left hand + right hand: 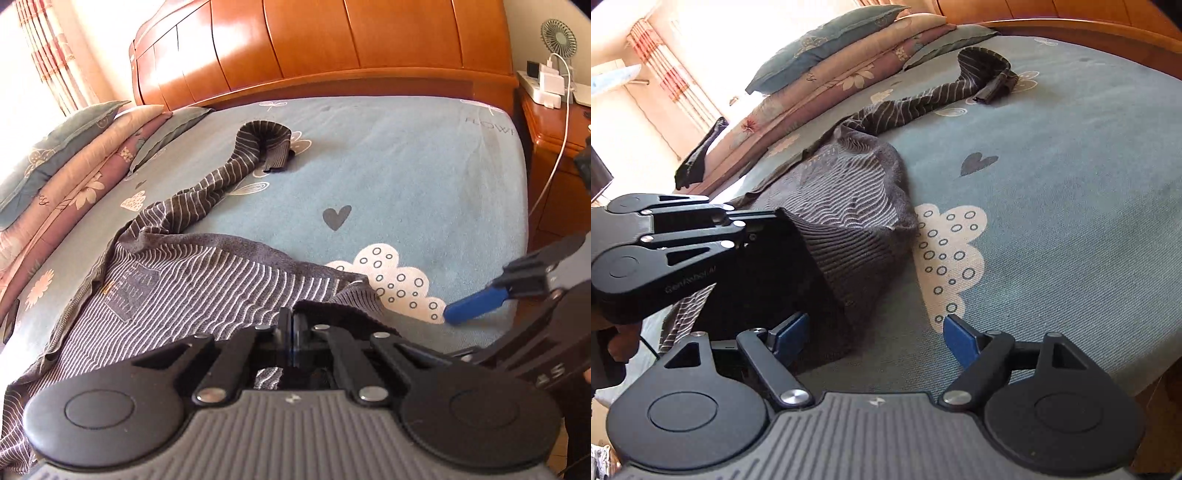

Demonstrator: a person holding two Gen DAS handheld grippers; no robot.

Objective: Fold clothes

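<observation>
Closest to the lens, the left gripper (293, 325) has its jaws pressed together on the ribbed hem of the striped sweater (192, 280), lifting that edge into a peaked fold just ahead of its fingertips. Beneath everything spreads the blue bedsheet (406, 177), printed with clouds and a heart, backed by the wooden headboard (332, 40) far ahead of both grippers. The sweater's body lies rumpled in front and to the left of the left gripper, and one long sleeve (236, 162) trails away toward the headboard, its cuff curled over. Stacked pillows (74, 166) sit far off to the left. The right gripper (873, 332) hovers with its blue pads (960, 338) wide apart, nothing clamped, the raised sweater fold just beside its left finger.
</observation>
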